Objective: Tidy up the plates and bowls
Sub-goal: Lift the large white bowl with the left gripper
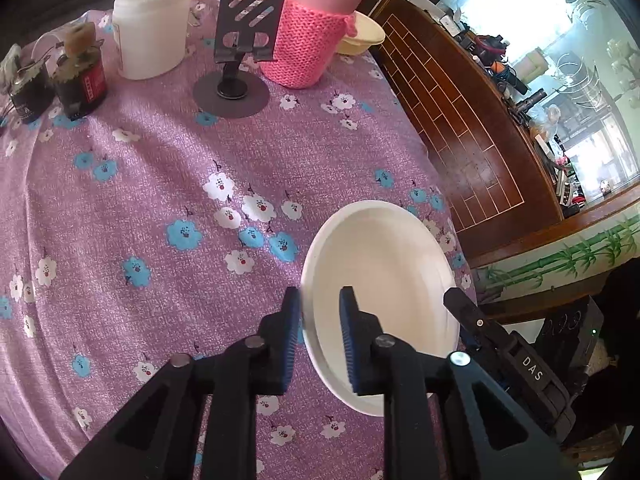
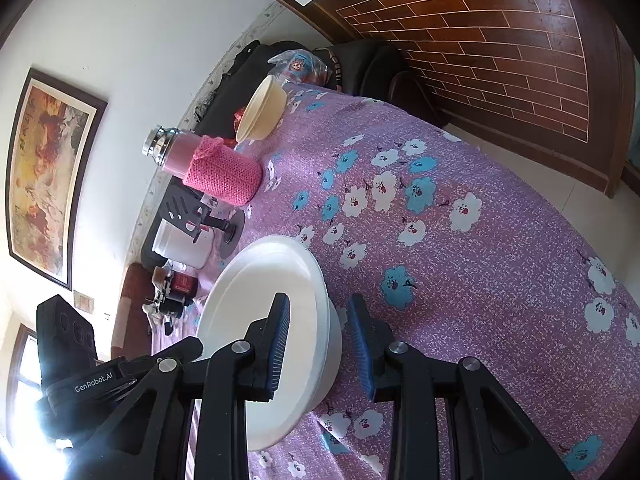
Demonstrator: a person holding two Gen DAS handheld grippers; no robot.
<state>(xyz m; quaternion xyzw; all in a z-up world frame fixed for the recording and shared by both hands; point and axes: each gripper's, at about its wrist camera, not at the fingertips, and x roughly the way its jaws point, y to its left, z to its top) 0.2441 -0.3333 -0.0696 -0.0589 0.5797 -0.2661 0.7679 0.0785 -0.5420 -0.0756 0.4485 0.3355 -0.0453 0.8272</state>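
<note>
A white plate (image 1: 384, 276) rests on the purple flowered tablecloth (image 1: 140, 208) near the table's right edge. My left gripper (image 1: 320, 312) straddles the plate's left rim, one finger outside and one inside, with a gap left around the rim. In the right wrist view the white dish (image 2: 276, 280) looks like a stack of two. My right gripper (image 2: 318, 320) straddles its near rim, jaws apart and not pressing. The right gripper also shows in the left wrist view (image 1: 476, 320) at the plate's right side. A cream bowl (image 1: 360, 36) (image 2: 262, 110) sits at the far edge.
A pink flask in a knitted sleeve (image 1: 312, 28), a black phone stand (image 1: 236, 52), a white jar (image 1: 150, 26) and two small dark bottles (image 1: 80, 76) stand at the back of the table. The table edge drops to a wooden cabinet (image 1: 460, 120) on the right.
</note>
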